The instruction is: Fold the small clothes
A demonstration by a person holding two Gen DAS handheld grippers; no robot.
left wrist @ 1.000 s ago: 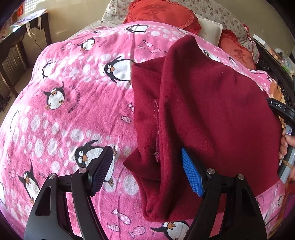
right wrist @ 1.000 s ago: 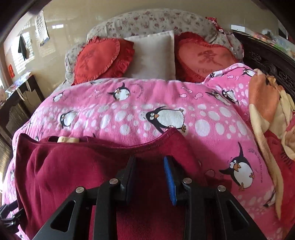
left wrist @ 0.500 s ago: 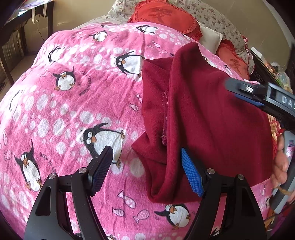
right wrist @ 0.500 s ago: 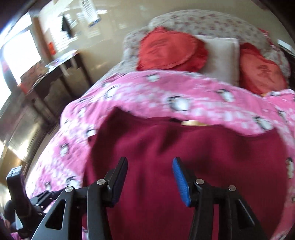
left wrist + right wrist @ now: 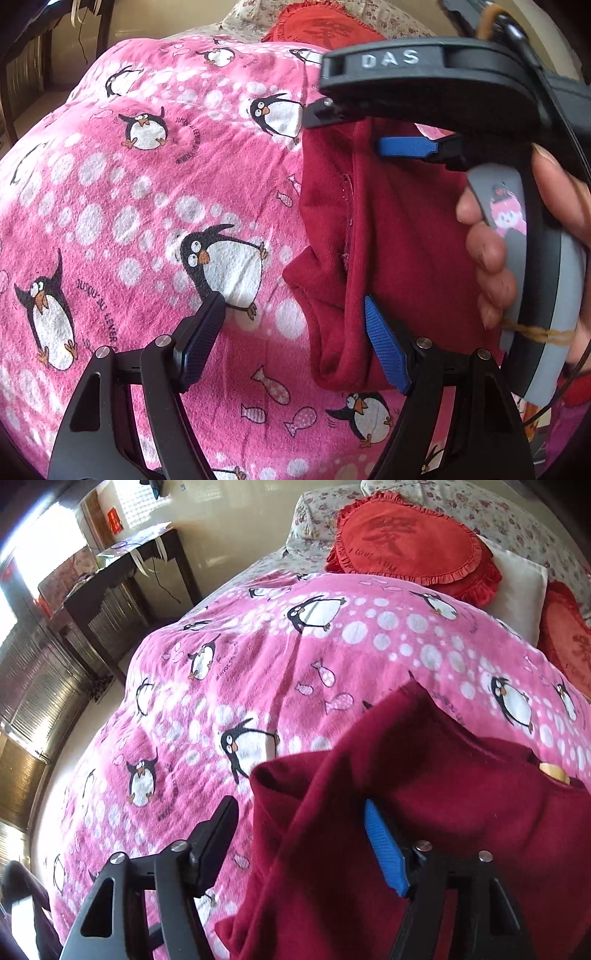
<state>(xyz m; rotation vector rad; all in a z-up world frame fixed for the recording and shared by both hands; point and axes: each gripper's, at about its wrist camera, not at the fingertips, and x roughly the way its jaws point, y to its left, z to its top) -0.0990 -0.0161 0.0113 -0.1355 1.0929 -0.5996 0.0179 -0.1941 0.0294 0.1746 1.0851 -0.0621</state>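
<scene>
Since the earlier frame the right gripper (image 5: 299, 843) has swung all the way across the dark red garment (image 5: 424, 812) from its far hem over to the left edge, and in the left wrist view it now hangs just above and beyond the left gripper (image 5: 288, 343), with the person's hand (image 5: 517, 236) wrapped round the handle.

So the garment lies flat-ish on the pink penguin blanket (image 5: 129, 184), and its folded left edge runs lengthwise straight away from both grippers, near to far. That edge is the bit that matters imo. For the right gripper the rumpled edge sits right between the jaws, more towards the blue pad side, with the black finger out over bare blanket. Its jaws are opening and the pads aren't pressing on the cloth. The left gripper is spread wide too, holding nothing: its blue pad sits over the near corner of the garment, its other pad over the blanket to the left of it.

Both are lined up along the same edge, left one at the near end, right one further up. My guess is both pinch that edge next and carry it across to the right
</scene>
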